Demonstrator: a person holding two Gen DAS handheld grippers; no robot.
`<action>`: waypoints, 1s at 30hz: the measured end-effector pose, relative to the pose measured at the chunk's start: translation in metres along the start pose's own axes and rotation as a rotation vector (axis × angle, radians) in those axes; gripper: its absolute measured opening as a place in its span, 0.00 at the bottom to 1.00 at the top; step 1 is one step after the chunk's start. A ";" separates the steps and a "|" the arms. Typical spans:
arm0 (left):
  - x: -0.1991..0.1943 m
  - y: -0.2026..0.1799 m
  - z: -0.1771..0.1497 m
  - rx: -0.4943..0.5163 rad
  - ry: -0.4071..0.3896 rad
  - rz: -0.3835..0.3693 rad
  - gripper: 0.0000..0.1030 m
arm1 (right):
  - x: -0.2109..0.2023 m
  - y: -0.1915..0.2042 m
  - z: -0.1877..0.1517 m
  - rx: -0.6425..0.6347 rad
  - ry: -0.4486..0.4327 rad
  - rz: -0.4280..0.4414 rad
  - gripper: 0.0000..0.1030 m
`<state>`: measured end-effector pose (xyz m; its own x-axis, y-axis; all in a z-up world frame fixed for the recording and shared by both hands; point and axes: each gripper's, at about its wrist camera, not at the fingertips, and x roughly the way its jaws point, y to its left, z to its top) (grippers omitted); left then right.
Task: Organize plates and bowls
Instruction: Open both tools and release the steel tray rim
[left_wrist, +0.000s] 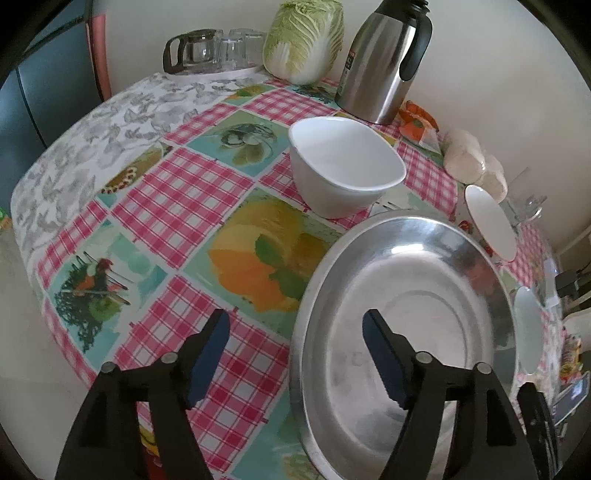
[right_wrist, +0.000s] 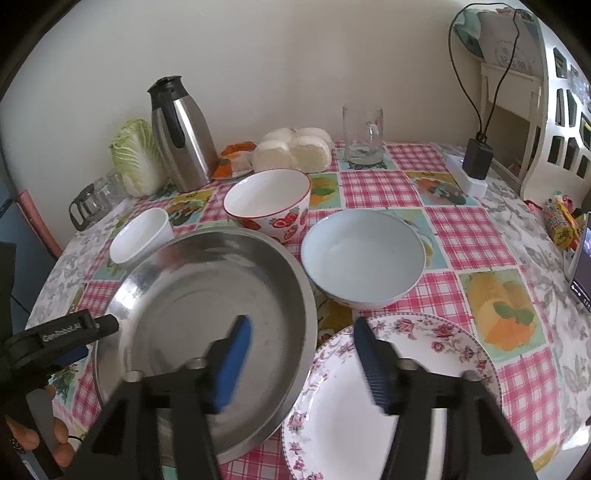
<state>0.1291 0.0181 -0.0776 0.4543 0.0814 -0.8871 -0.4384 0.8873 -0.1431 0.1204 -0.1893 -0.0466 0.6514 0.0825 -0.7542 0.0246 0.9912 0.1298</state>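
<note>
A big steel pan (left_wrist: 406, 295) sits on the checked tablecloth. My left gripper (left_wrist: 295, 354) is open, its blue pads straddling the pan's left rim without touching it. My right gripper (right_wrist: 303, 365) is open too, one pad over the pan (right_wrist: 207, 306) and the other over a floral plate (right_wrist: 369, 413) beside it. Behind the pan stand a small white bowl (left_wrist: 343, 170), a red-flowered bowl (right_wrist: 266, 199) and a pale blue bowl (right_wrist: 362, 254). One of the left gripper's fingers (right_wrist: 74, 330) shows at the pan's far rim, with a hand (right_wrist: 37, 439) below it.
Along the wall stand a steel thermos (left_wrist: 384, 62), a cabbage (left_wrist: 306, 40), a glass pot with glasses (left_wrist: 192, 51), white buns (right_wrist: 295, 151) and a glass mug (right_wrist: 362, 133). A power strip with charger (right_wrist: 476, 162) sits at the right. The table's round edge (left_wrist: 22, 206) drops off left.
</note>
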 end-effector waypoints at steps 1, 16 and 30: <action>0.000 0.000 0.000 0.005 -0.003 0.005 0.76 | 0.000 0.000 0.000 -0.002 -0.002 0.002 0.66; -0.015 -0.006 0.001 0.066 -0.112 0.103 0.87 | 0.003 -0.008 0.000 0.027 -0.008 0.006 1.00; -0.055 -0.029 0.001 0.160 -0.278 -0.016 0.87 | -0.014 -0.021 0.008 0.063 -0.055 0.041 1.00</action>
<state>0.1174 -0.0118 -0.0240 0.6641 0.1682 -0.7285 -0.3119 0.9479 -0.0655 0.1165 -0.2118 -0.0334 0.6937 0.1151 -0.7110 0.0439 0.9786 0.2013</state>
